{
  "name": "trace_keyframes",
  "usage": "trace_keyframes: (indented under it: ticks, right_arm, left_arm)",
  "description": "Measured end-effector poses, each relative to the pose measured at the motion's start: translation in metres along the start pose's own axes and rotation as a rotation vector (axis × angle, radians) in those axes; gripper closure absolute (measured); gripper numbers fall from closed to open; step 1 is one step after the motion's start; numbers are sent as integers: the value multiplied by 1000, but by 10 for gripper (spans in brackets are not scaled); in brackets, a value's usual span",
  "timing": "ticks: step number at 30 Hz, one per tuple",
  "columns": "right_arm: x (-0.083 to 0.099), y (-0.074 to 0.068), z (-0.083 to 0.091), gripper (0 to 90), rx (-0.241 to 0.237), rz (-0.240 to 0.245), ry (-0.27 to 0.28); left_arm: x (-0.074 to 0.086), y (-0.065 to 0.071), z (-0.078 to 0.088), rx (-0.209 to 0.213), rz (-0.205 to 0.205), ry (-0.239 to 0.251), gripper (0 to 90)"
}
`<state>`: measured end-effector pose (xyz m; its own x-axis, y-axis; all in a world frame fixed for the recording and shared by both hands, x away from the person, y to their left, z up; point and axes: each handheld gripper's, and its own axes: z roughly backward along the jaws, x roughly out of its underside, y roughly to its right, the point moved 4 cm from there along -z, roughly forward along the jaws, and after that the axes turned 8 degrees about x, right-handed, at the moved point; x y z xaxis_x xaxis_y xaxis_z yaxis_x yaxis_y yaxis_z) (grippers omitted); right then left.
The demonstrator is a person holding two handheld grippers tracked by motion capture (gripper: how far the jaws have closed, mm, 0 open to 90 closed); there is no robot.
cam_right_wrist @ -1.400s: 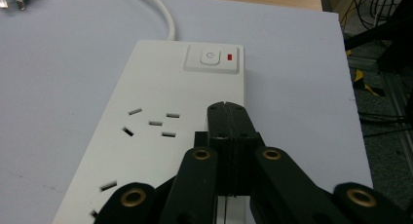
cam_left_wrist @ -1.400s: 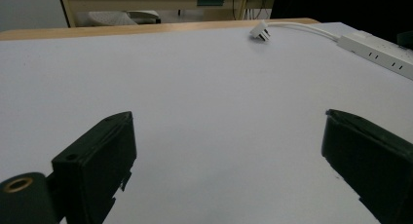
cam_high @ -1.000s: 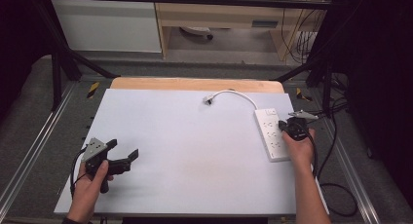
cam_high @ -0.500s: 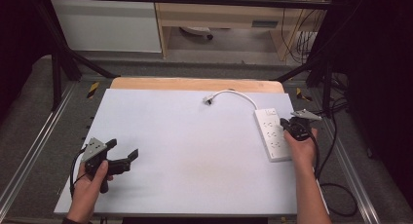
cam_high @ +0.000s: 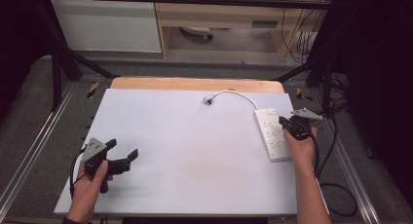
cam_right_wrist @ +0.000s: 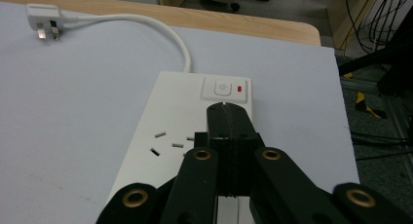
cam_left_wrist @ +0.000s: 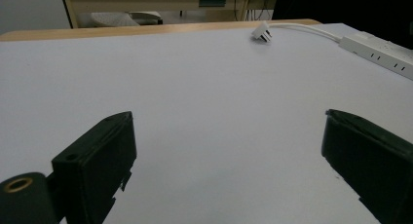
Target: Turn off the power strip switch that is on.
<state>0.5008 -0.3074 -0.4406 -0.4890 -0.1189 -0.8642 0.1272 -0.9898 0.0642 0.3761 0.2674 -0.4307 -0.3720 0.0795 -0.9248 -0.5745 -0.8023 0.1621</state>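
Power strip (cam_right_wrist: 195, 117) near tabletop (cam_high: 195, 151) right edge, under right gripper (cam_right_wrist: 228, 107), jaws together; contact unclear. Left gripper (cam_left_wrist: 229, 156) jaws apart, near-left corner.

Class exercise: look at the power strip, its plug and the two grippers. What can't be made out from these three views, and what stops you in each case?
- Power strip, right gripper view: its near sockets are hidden behind the shut right gripper.
- Whether that gripper touches the strip: cannot tell.
- Power strip, left gripper view: cut off by the right edge.
- Plug, high view: pins too small to see.
- Left gripper: jaw tips cut off by the bottom edge.
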Motion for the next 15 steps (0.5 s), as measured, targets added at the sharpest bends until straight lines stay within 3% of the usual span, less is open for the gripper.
trace_keyframes:
  ticks: [10, 15]
  right_arm:
    - [-8, -14, 3, 900, -42, 32, 24]
    - [-10, -18, 6, 900, -73, -5, 32]
  left_arm:
    - [-1, 0, 0, 3, -4, 1, 56]
    - [-2, 1, 1, 7, -13, 1, 56]
